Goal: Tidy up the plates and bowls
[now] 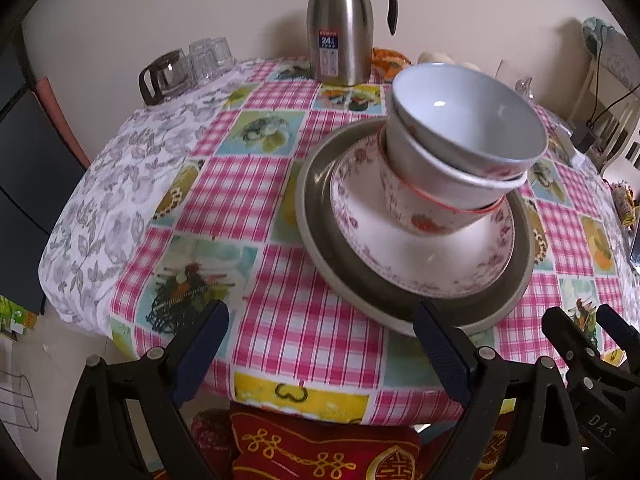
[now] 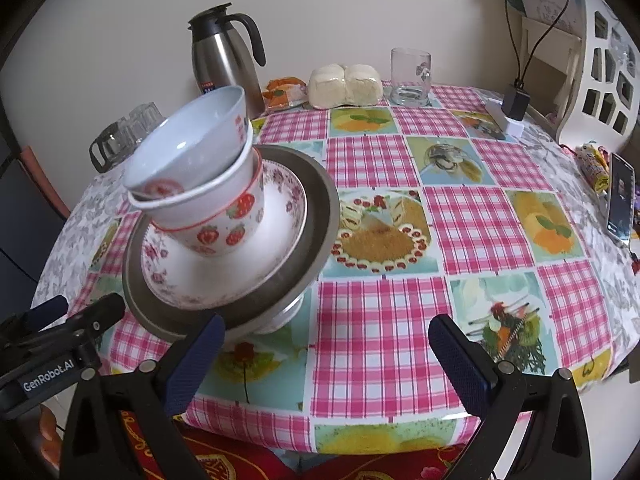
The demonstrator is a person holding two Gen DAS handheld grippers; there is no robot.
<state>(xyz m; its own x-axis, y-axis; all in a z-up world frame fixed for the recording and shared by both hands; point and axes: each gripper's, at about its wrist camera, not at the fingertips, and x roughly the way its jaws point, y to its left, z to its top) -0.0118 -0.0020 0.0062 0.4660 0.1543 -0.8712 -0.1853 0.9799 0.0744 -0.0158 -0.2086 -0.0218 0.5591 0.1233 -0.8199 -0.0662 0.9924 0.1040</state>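
Note:
A stack of dishes stands near the table's front edge: a large grey plate, a floral-rimmed white plate on it, then a strawberry-patterned bowl, a white bowl and a pale blue bowl nested on top, leaning. My left gripper is open and empty in front of the stack's left side. My right gripper is open and empty in front of the stack's right side.
A steel thermos jug, several glasses with a glass pot and a glass mug stand at the back. Wrapped buns, a phone and a charger lie to the right. A red cushion sits below the table edge.

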